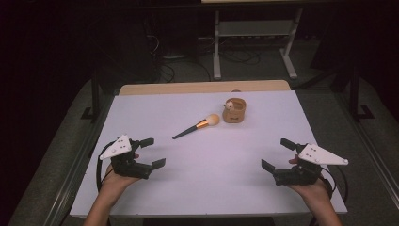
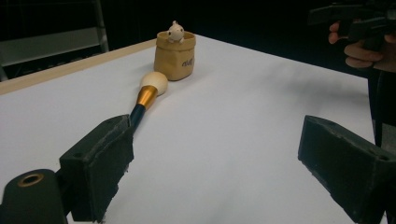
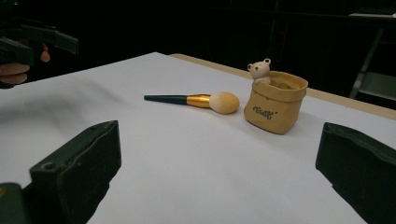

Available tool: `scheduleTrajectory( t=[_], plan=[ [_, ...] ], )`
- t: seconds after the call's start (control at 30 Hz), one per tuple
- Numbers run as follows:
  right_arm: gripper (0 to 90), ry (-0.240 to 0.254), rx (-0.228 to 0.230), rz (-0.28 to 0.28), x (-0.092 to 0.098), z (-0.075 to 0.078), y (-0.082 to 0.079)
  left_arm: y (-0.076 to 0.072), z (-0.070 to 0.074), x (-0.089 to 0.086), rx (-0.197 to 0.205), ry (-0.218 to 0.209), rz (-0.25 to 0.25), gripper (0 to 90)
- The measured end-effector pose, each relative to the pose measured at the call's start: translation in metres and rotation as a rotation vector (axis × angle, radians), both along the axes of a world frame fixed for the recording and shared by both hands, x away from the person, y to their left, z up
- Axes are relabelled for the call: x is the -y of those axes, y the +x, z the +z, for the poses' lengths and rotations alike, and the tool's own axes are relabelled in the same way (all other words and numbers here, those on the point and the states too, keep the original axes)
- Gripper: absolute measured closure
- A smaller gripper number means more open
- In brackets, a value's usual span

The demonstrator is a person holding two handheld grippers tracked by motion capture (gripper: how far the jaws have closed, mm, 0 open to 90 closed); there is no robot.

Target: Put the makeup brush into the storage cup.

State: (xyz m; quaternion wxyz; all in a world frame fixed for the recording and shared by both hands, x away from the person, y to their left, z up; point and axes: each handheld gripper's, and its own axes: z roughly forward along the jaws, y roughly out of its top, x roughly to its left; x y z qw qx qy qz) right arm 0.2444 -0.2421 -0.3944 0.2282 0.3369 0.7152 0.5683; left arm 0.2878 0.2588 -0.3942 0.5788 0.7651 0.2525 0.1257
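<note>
Darkness surrounds the white table (image 1: pixel 207 183), with a shelf frame and cables on the floor behind it. Near the far edge stands a small tan pouch (image 1: pixel 235 111) with a little bear figure (image 1: pixel 230 104) peeking over its rim. A makeup brush (image 1: pixel 196 126) lies flat just beside the pouch, its pale bristle head nearest the pouch and its dark handle pointing away toward the left gripper (image 1: pixel 152 151).

Nothing of the work looks started: the brush rests untouched on the table and both tools sit well back from the pouch, near the person's edge. The left gripper is spread wide and empty; the right gripper (image 1: pixel 275 154) is likewise released, holding nothing. Judging by the layout, picking up the brush and setting it into the pouch is all still ahead.

From the right gripper view, the lettering on the pouch (image 3: pixel 275 108) and the bear's (image 3: pixel 259 70) ears are clear, and the whole brush (image 3: pixel 196 100) shows side-on. From the left gripper view, the brush (image 2: pixel 145 96) runs end-on, its handle tip hidden behind one jaw, which suggests that gripper is lined up with it.
</note>
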Motion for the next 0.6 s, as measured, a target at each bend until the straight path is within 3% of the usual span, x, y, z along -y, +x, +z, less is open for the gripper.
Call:
scheduleTrajectory(
  t=[0.27, 0.6],
  plan=[
    [0.0, -0.011, -0.006, -0.003, -0.001, -0.001, 0.001, 0.007, 0.0, 0.001, -0.012, -0.013, 0.003, 9.9],
    [0.0, -0.007, -0.01, -0.006, -0.003, -0.001, 0.001, 0.016, 0.006, 0.003, -0.007, 0.001, 0.006, 10.0]
  ],
)
